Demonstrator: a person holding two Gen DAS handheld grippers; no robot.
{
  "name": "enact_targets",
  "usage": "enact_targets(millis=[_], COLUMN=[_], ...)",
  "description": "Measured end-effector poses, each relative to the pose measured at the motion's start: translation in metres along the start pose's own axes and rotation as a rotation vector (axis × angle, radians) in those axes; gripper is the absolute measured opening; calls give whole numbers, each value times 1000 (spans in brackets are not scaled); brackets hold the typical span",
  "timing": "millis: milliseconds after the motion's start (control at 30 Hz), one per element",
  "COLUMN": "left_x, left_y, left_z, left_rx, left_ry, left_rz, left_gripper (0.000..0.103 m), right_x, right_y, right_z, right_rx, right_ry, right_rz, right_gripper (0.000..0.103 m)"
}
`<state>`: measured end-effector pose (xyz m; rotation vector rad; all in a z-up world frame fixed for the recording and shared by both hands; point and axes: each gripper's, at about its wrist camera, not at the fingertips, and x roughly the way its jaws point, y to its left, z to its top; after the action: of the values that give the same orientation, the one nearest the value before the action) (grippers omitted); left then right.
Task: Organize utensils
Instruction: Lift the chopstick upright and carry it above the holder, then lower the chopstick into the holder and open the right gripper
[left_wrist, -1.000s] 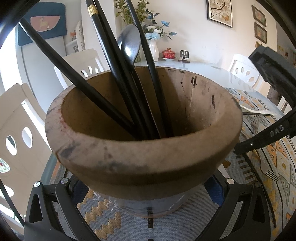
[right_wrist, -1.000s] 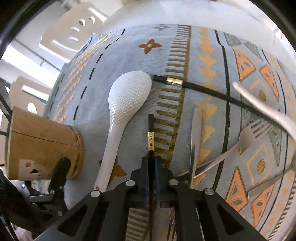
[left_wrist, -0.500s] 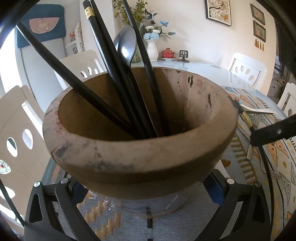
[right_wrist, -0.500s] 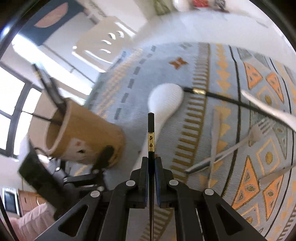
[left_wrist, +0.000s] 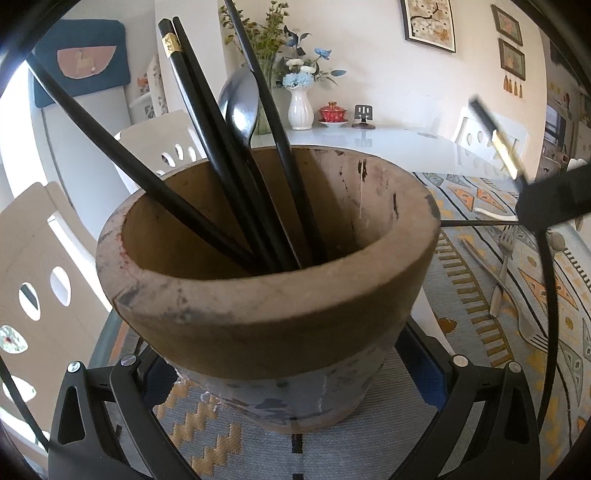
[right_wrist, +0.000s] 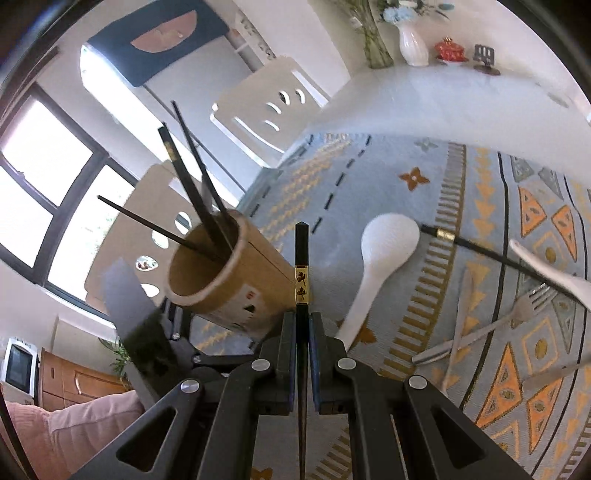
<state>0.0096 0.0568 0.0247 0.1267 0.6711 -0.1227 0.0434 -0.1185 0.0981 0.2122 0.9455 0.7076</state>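
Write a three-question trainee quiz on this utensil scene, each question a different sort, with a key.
1. True or false: the right claw is shut on a black chopstick.
2. Multiple choice: the wooden holder sits between the fingers of which claw? A) left claw B) right C) neither
3. Fill in: the white rice spoon lies on the patterned ____.

Key: 1 true; 2 A; 3 mat.

Tan holder (right_wrist: 236, 280), black/gold chopstick (right_wrist: 302, 266), white spoon (right_wrist: 384, 251), blue/orange geo mat (right_wrist: 491, 229)
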Motion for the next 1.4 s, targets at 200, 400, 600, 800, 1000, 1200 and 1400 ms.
enact_targets(millis=[200, 400, 600, 800, 1000, 1200, 1400], left_x=[0, 1, 4, 5, 6, 7, 7], left_y=[0, 2, 6, 8, 9, 13, 13], left_z=[0, 0, -1, 1, 1, 2, 2], left_rx=[-1, -12, -18, -18, -23, -29, -31], left_ry=[1, 3, 8, 11, 14, 17, 18], left_rz=[0, 3, 2, 2, -1, -4, -6], left_gripper=[102, 102, 102, 102, 102, 102, 102], right_x=[-19, -40, -71, -105, -123, -123, -115], right_y=[22, 38, 53, 76, 105, 117, 124], right_z=[9, 24, 43, 67, 84, 93, 98], right_rx=[-96, -130, -149, -192, -276, -289, -313], right_ry=[-74, -149, -247, -355, -469, -530, -526], right_rz=[5, 24, 41, 42, 23, 40, 40], right_gripper=[6, 6, 6, 6, 6, 6, 6])
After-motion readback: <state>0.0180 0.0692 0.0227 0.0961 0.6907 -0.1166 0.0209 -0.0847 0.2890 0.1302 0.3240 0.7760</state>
